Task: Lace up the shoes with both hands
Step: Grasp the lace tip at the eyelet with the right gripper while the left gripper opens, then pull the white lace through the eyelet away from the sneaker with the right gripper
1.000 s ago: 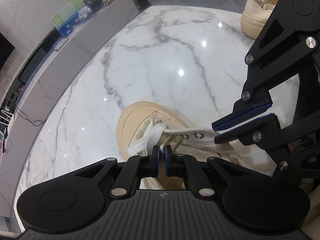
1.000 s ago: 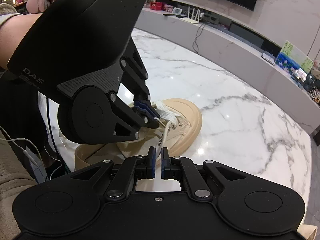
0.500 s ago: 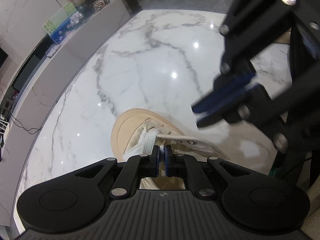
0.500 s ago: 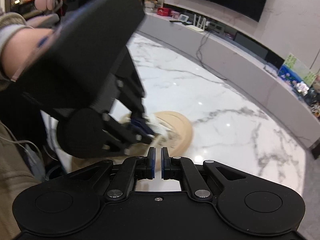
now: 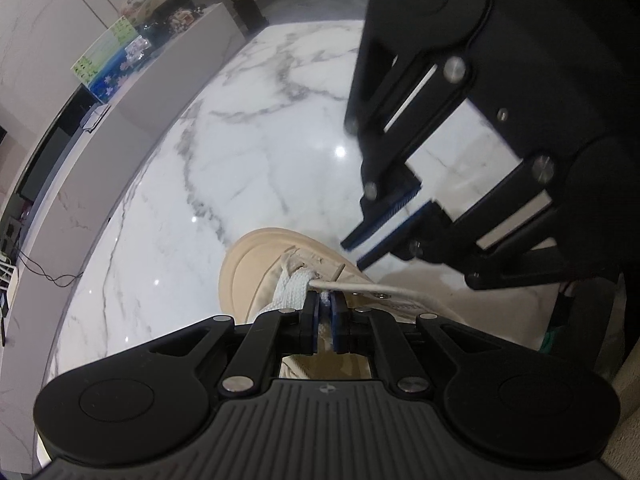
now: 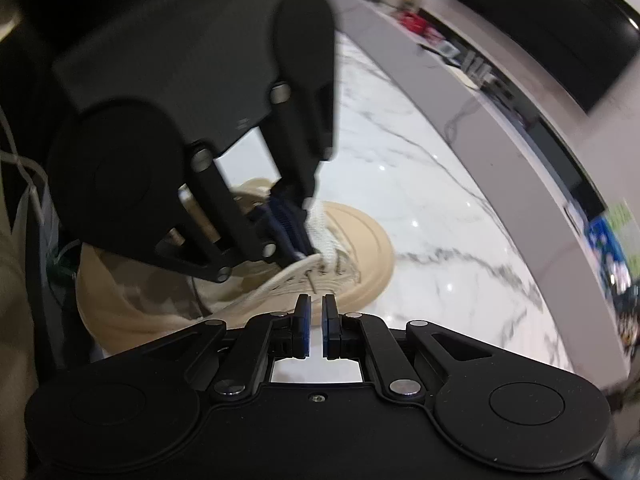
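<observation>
Clearance around the shoe

The table (image 5: pixel 248 168) lies bare ahead of the shoe (image 5: pixel 256 264) toe and to its sides. The left tool (image 5: pixel 325 312) sits over the laces; the right tool (image 5: pixel 384 226) hangs close above the eyelet side.

Both grippers are matte black plastic. The left gripper (image 5: pixel 325 312) shows a ribbed grey-black housing, round pivot discs on each side, silver screw heads along the linkage bars and blue pads. The right gripper (image 6: pixel 316 328) matches it: smooth black housing, silver screws, blue serrated pads, and thin white cables (image 6: pixel 24 176) beside it.
</observation>
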Motion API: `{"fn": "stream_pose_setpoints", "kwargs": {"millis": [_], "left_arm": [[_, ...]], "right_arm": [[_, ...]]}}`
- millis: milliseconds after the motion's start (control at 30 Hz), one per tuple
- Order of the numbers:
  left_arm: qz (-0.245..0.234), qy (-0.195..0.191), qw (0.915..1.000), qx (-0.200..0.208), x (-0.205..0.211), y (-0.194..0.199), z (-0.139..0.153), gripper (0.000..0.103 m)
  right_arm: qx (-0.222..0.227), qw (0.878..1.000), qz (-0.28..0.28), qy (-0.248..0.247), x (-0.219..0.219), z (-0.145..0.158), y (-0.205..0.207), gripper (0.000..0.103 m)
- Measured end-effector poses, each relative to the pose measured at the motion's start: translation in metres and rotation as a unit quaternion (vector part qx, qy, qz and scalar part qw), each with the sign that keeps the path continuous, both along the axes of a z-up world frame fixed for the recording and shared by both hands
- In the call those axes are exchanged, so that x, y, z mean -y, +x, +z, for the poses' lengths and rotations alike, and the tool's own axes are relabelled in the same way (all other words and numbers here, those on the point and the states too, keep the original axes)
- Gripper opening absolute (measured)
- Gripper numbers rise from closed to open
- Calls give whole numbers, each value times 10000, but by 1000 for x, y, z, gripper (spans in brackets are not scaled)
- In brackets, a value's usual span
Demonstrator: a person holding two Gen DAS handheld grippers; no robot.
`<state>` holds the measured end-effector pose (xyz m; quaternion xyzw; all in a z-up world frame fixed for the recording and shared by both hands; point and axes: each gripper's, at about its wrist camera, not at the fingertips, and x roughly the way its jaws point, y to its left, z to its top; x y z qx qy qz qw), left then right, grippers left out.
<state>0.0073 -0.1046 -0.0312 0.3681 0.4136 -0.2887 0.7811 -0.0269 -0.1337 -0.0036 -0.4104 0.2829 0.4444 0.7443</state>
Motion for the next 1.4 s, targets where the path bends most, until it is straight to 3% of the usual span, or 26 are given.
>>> {"fn": "stream_pose_setpoints", "kwargs": {"millis": [400, 633, 800, 933, 1033, 1400], "left_arm": [[-439, 137, 9989, 85, 2, 1, -4, 6], [-484, 130, 9987, 42, 2, 5, -7, 7], [-457, 137, 9988, 49, 3, 5, -9, 7], [-446, 94, 9989, 58, 1, 2, -7, 8], [-352, -140, 9993, 20, -7, -4, 1, 16], [316, -614, 9974, 190, -63, -26, 40, 28]], "right_arm": [[692, 9908, 1015, -569, -1, -10, 0, 7], [708, 9869, 1285, -671, -2, -12, 2, 12], [650, 9849, 1437, -712, -3, -14, 2, 1], [564, 9881, 1279, -643, -3, -15, 3, 1], [528, 9899, 1169, -596, -2, -13, 3, 1], [505, 9938, 670, -724, 8, -12, -2, 1]]}}
